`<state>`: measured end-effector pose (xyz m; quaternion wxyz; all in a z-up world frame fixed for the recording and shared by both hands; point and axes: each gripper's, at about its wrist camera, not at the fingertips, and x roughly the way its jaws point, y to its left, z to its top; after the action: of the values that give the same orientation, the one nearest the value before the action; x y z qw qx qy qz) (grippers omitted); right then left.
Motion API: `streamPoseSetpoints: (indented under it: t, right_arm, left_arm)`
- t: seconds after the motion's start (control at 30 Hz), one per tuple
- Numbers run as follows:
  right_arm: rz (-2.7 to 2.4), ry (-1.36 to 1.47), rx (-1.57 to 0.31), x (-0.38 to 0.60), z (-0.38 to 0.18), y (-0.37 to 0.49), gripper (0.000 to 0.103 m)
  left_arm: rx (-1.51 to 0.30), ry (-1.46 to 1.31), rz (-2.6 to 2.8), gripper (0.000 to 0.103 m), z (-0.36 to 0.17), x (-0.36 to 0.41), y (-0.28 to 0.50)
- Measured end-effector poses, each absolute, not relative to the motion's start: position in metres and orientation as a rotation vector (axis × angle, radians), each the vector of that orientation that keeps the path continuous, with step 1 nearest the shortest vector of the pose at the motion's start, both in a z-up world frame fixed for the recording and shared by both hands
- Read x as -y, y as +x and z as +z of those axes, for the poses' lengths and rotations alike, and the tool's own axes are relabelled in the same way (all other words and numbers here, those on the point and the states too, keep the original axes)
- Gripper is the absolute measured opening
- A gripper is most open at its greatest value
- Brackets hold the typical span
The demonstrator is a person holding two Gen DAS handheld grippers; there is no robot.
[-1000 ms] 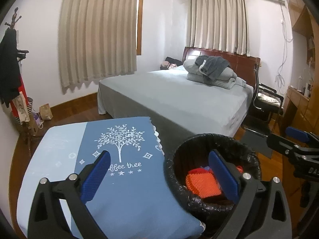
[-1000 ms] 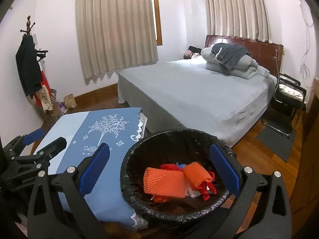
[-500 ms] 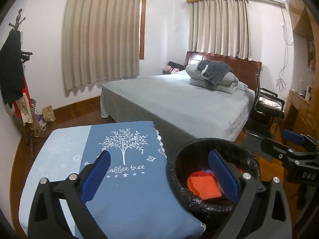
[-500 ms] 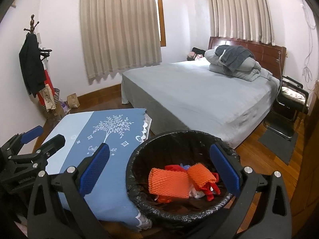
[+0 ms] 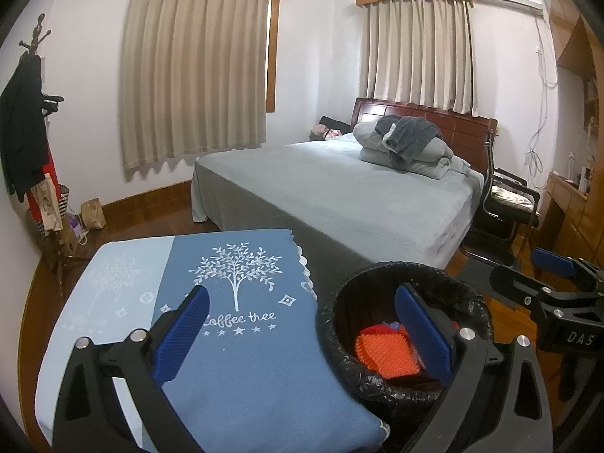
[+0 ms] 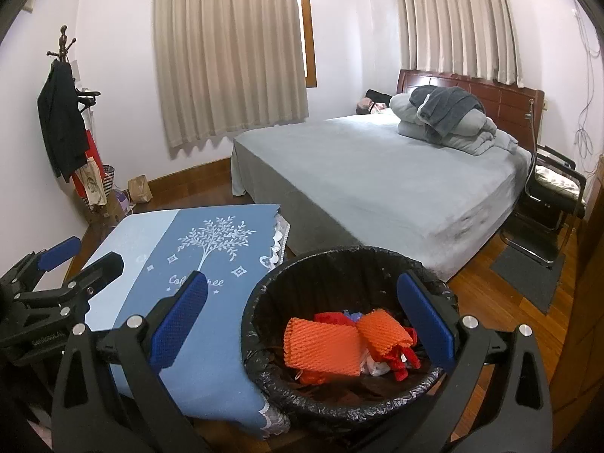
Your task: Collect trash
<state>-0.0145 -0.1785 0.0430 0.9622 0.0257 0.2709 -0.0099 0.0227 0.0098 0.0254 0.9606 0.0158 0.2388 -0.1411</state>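
**Grippers hover empty over a bin that already holds trash**

Bedroom scene from two hand-held grippers, both pointing at a low table and a bin beside it. The left gripper [image 5: 302, 330] is spread wide with nothing between its blue pads; it hangs above the near right part of the table [image 5: 113, 302], which wears a blue cloth printed with a white tree. The right gripper [image 6: 302, 324] is equally wide apart and empty, hanging just above the bin [image 6: 264, 302].

The bin is round, lined with a black bag, and stands on the wood floor just right of the table. Inside lies the trash [image 6: 322, 347]: orange foam netting, red scraps and a bit of white. No loose trash shows on the cloth or on the visible floor, so the collecting looks finished, or nearly so.

If more trash turns up, a good move is to keep the pads wide, come down straight over the piece, pinch it at its middle and let go only once well inside the rim. Foam netting is light and springy, so it may catch on a pad.

Far behind stands a grey bed [image 6: 377, 173] with folded bedding. A coat rack [image 5: 26, 132] stands far left, a black chair [image 5: 506, 204] far right. The grippers sit close side by side, so a sideways swing could knock them together; the bin's bag edge is loose and could snag.
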Motion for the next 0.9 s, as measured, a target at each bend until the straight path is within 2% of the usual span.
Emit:
streamPoseSetpoints:
  t: [0.9]
  right_arm:
    - [-0.018, 0.054, -0.552, 0.1778, 0.0423, -0.0136, 0.098]
  left_arm:
    - [-0.485, 0.033, -0.284, 0.097, 0.0269, -0.0113, 0.0231]
